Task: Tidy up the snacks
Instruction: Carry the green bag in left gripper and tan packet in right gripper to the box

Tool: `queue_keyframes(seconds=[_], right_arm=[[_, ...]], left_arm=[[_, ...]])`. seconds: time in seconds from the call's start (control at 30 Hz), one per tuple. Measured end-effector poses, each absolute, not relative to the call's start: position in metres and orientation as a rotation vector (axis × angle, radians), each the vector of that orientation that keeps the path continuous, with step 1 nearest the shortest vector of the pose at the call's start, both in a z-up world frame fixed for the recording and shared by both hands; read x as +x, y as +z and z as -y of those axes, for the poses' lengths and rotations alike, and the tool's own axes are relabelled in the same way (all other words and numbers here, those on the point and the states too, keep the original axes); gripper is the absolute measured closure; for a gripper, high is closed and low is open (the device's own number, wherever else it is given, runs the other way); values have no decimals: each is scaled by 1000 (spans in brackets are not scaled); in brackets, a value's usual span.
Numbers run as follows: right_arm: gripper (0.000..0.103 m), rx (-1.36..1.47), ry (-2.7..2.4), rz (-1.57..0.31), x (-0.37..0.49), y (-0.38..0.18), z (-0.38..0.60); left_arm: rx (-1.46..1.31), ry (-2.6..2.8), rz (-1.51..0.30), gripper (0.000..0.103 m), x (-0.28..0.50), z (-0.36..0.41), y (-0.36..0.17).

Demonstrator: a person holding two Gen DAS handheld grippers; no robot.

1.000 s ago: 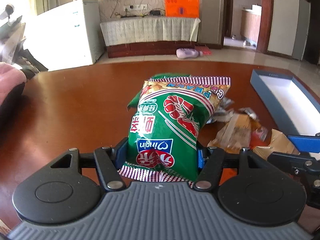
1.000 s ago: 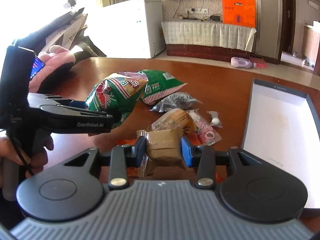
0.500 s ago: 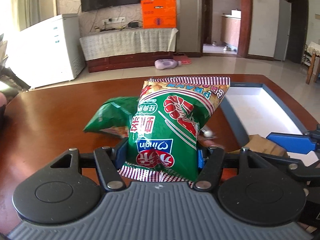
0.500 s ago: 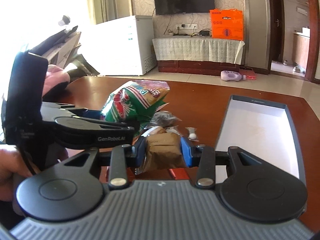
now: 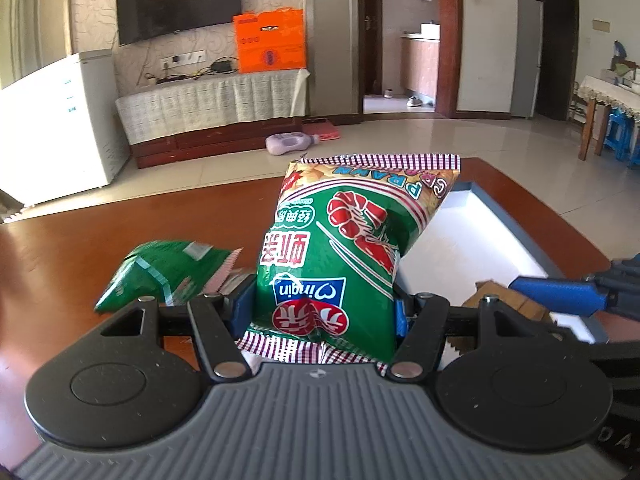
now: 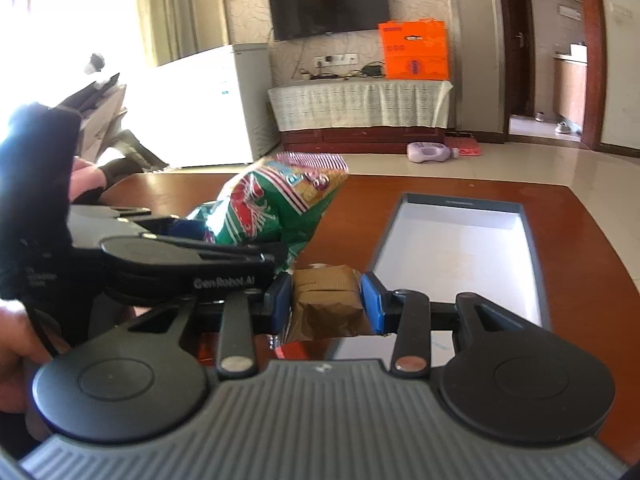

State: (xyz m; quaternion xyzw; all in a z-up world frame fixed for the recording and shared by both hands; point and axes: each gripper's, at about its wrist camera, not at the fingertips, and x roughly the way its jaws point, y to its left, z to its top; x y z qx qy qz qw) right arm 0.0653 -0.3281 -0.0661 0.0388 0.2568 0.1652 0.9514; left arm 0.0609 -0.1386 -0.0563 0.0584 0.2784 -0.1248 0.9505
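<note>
white-floored tray (image 6: 452, 256) lies open beyond both laden tongs.

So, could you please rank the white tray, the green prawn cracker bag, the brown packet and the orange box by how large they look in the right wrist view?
1. white tray
2. green prawn cracker bag
3. brown packet and orange box: alike, and the packet is much nearer, so unranked.

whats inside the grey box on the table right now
Nothing that shows: the grey box has a bare white floor. Its near end is covered by the right claw, shut on the brown packet, so that part cannot be seen.
</note>
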Motion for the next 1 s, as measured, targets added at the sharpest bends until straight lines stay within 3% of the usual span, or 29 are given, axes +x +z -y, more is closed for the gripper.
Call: queue_keyframes(seconds=[0.63,1.0], right_arm=[[61,30,187,-723,104,-107,374],[62,33,198,-745,105,-109,381]], left_arm=[[180,-369,-669,35,142,249,-91],[234,-343,-602,35,176,297,-90]])
